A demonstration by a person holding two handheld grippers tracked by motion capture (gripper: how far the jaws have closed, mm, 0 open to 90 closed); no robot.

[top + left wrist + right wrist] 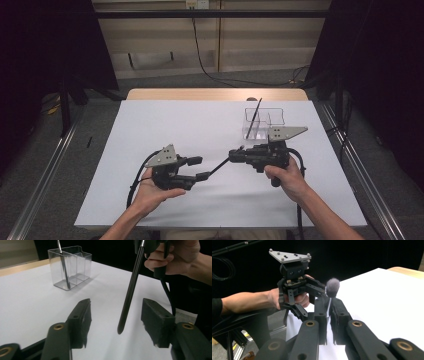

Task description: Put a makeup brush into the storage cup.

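Right gripper (236, 154) had its fingers (321, 315) clamped tight on a makeup brush (130, 291), gripped near the ferrule, fluffy grey head (333, 287) poking out past the fingertips. Brush was off the table, its black handle slanting down toward the left gripper (198, 168). Handle tip (120, 330) hung between the left fingers (82, 317), touching neither pad; those fingers stood about half open, holding nothing. Both grippers were over the near middle of the white table (165, 125), close together. Clear plastic holder (263, 122) stood on the table's far right, just beyond the right gripper, with a second thin brush (254, 118) leaning in its left compartment
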